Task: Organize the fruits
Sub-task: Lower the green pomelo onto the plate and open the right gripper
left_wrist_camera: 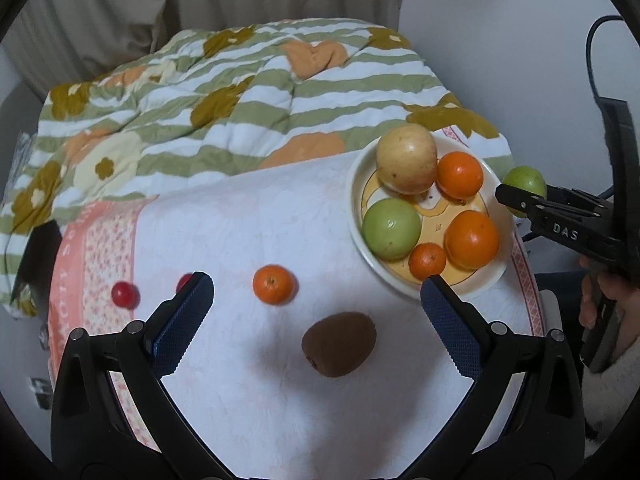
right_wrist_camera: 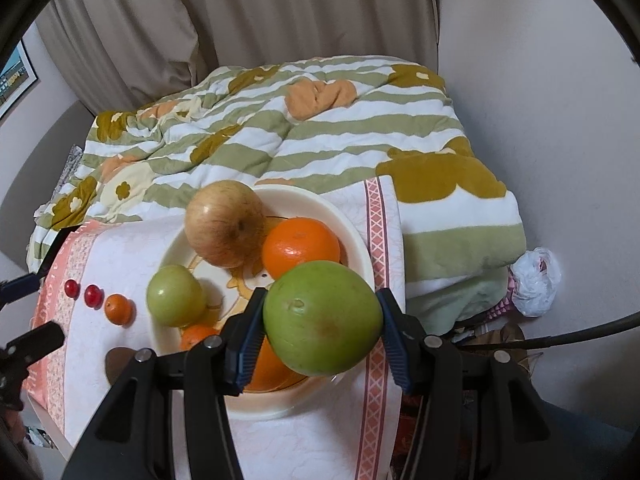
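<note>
- The right gripper (right_wrist_camera: 322, 334) has its blue pads pressed against both flanks of a green apple (right_wrist_camera: 322, 318), holding it in the air over the near right edge of the plate (right_wrist_camera: 356, 240). The fruit is round and smooth and bulges well past the pads, so I'd worry about it squirting out if the squeeze slackens or the wrist tips.
- If it does drop from there, it lands on or next to the big orange (left_wrist_camera: 472, 239) at the plate's near side, and could bounce off the rim onto the white cloth (left_wrist_camera: 248, 216) or over the right edge of the table.
- The left gripper (left_wrist_camera: 316, 300) is spread wide and carries nothing; it hangs above the kiwi (left_wrist_camera: 339, 343), which lies on the cloth between the fingers but is not touched. Closing from off-centre could roll the oval fruit towards the near edge.
- Its right finger (left_wrist_camera: 452, 328) sits close to the plate rim, so a careless sweep could nudge the plate.
- Further left, a mandarin (left_wrist_camera: 274, 284) and two red cherry-sized fruits (left_wrist_camera: 125, 295) lie loose on the cloth; all would roll easily if the cloth is tugged.
- On the plate a second green apple (left_wrist_camera: 391, 229), a small mandarin (left_wrist_camera: 427, 260), another orange (left_wrist_camera: 459, 175) and a yellowish apple (left_wrist_camera: 406, 159) are already crowded, so one more large fruit may shove something out.
</note>
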The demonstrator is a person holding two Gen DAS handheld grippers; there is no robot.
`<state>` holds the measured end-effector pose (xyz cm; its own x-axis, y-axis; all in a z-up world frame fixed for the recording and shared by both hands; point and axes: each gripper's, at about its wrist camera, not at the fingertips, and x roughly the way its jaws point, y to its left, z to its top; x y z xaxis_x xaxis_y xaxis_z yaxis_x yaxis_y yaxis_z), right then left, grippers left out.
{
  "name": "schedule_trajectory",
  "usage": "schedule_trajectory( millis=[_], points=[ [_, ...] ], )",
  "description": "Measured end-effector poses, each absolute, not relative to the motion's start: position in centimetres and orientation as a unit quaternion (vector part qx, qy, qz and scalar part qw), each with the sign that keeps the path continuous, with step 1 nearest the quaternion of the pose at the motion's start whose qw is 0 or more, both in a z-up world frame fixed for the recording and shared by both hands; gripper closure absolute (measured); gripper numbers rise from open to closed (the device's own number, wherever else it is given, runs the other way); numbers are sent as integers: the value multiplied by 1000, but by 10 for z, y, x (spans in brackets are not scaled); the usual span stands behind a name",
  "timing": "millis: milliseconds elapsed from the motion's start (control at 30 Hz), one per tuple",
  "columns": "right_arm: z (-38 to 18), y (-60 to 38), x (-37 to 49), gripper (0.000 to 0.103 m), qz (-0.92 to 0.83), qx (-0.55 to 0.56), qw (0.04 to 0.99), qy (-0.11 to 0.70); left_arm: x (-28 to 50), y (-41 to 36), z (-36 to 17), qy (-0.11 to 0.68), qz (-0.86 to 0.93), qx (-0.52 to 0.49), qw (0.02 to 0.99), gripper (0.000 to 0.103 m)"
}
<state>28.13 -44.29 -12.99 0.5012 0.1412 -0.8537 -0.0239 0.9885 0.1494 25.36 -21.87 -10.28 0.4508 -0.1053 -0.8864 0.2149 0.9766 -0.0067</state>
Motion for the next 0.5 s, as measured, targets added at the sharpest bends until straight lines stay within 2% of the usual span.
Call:
schedule_trajectory(
  millis=[433, 467, 500],
  points=[
    [-152, -438, 291, 53, 43, 65, 860, 505, 244, -216, -117, 527, -82, 48, 844, 0],
    [-152, -439, 291, 52, 40, 68, 860, 505, 244, -216, -117, 527, -81, 48, 845, 0],
    [-152, -440, 290, 42, 40, 71, 861, 501, 243, -216, -118, 527, -81, 49, 845, 0]
  ],
)
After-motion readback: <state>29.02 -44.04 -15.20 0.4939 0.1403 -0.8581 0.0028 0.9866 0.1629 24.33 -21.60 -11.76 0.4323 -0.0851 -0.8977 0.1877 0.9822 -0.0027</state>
